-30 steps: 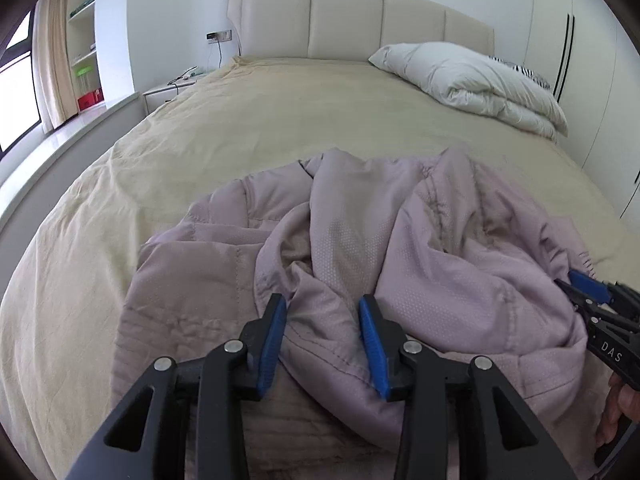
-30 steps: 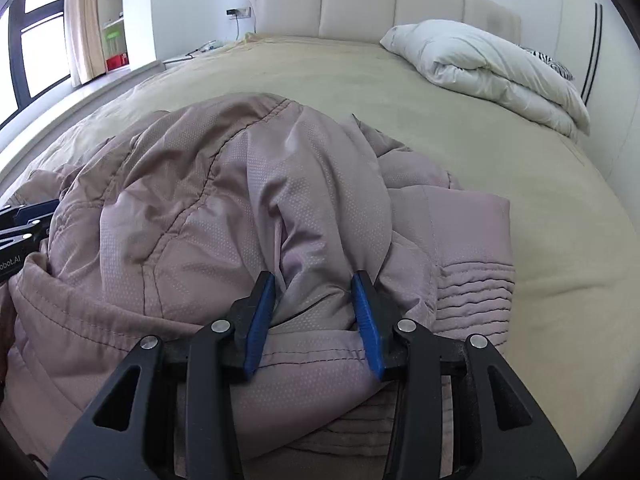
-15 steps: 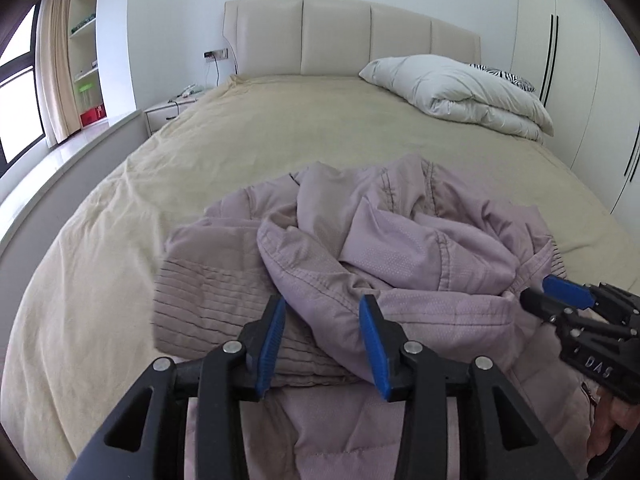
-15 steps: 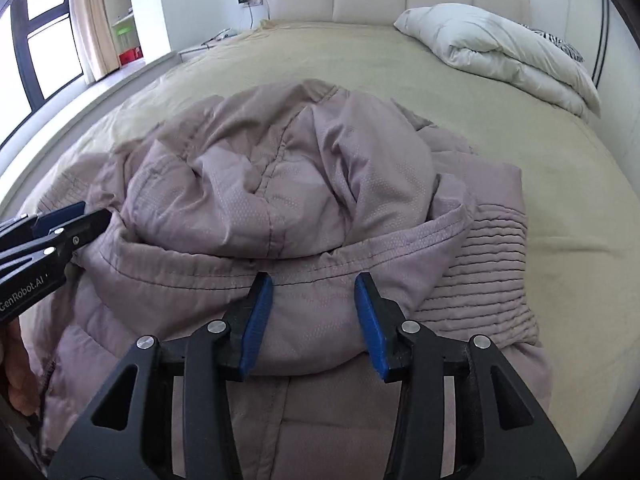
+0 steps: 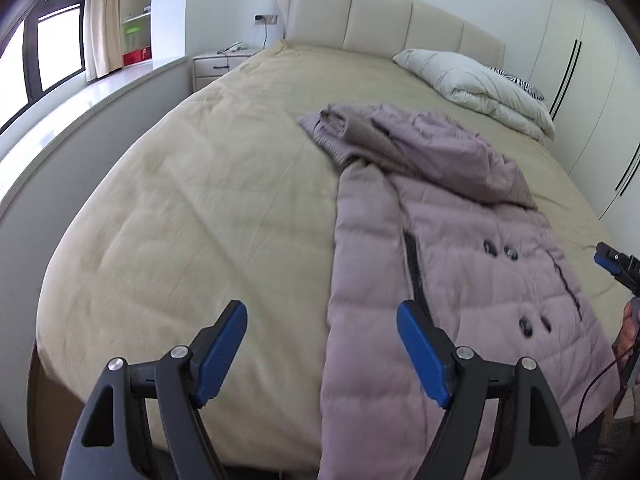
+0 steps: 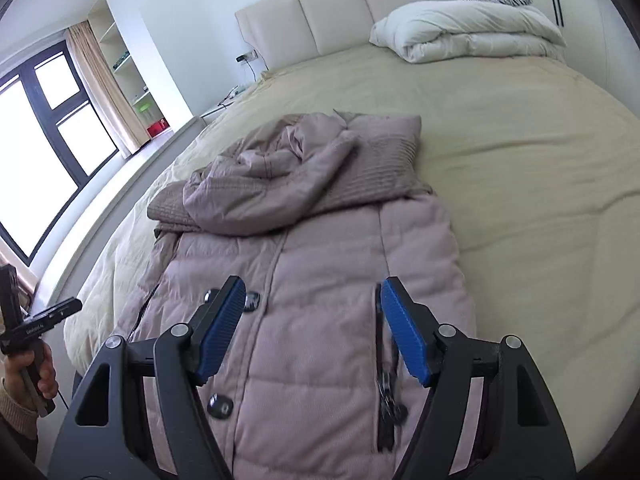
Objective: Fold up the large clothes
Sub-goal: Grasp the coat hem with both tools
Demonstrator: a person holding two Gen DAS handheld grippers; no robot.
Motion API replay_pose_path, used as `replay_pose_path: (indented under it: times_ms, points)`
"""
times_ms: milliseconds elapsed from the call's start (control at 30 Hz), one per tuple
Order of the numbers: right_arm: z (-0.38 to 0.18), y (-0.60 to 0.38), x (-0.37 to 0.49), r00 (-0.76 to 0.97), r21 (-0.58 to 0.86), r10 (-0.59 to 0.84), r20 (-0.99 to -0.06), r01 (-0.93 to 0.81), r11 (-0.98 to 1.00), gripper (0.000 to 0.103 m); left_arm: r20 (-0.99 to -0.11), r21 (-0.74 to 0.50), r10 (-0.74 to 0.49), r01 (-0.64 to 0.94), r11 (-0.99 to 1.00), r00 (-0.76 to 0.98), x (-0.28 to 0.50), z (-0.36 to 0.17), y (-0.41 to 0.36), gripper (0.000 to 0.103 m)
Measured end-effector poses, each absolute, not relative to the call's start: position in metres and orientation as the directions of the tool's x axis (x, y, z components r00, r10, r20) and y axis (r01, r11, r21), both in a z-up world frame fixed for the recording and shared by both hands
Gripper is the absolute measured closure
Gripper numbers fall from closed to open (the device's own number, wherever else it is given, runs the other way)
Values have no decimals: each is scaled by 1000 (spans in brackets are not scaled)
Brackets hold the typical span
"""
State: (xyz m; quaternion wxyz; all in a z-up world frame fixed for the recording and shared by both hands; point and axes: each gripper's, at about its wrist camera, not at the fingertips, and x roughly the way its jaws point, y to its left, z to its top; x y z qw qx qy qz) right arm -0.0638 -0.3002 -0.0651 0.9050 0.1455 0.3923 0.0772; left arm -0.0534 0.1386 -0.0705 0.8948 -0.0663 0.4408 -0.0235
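A mauve quilted coat [image 5: 460, 264] with dark buttons lies stretched lengthwise on the beige bed [image 5: 200, 200], hood and sleeves bunched at its far end and hem hanging over the near edge. My left gripper [image 5: 322, 354] hovers by the coat's left side; its jaws are opening and hold nothing. In the right wrist view my right gripper [image 6: 314, 322] hangs above the coat [image 6: 320, 264] near the buttons and a zipped pocket, its jaws opening too and empty. Each view catches the other gripper at its edge: the right gripper [image 5: 612, 262] and the left gripper [image 6: 48, 312].
A folded white duvet [image 5: 480, 80] sits by the padded headboard [image 5: 380, 12]. A nightstand [image 5: 220, 62] and a white window ledge [image 5: 80, 108] run along the bed's left side, and wardrobe doors [image 5: 592, 80] line the right. A hand [image 6: 36, 372] grips the left tool's handle.
Both grippers have let go of the bunched coat fabric and drawn back toward the foot of the bed with wider jaws. The coat now lies stretched out long.
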Motion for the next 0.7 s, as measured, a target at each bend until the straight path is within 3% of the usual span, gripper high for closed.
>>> replay_pose_path:
  times_ms: [333, 700]
  points:
    - [-91, -349, -168, 588, 386, 297, -752, 27, 922, 33, -902, -237, -212, -22, 971, 376, -134, -141, 130, 23]
    - [-115, -413, -232, 465, 445, 314, -828, 205, 872, 33, -887, -362, -344, -1, 932, 307, -123, -159, 132, 24]
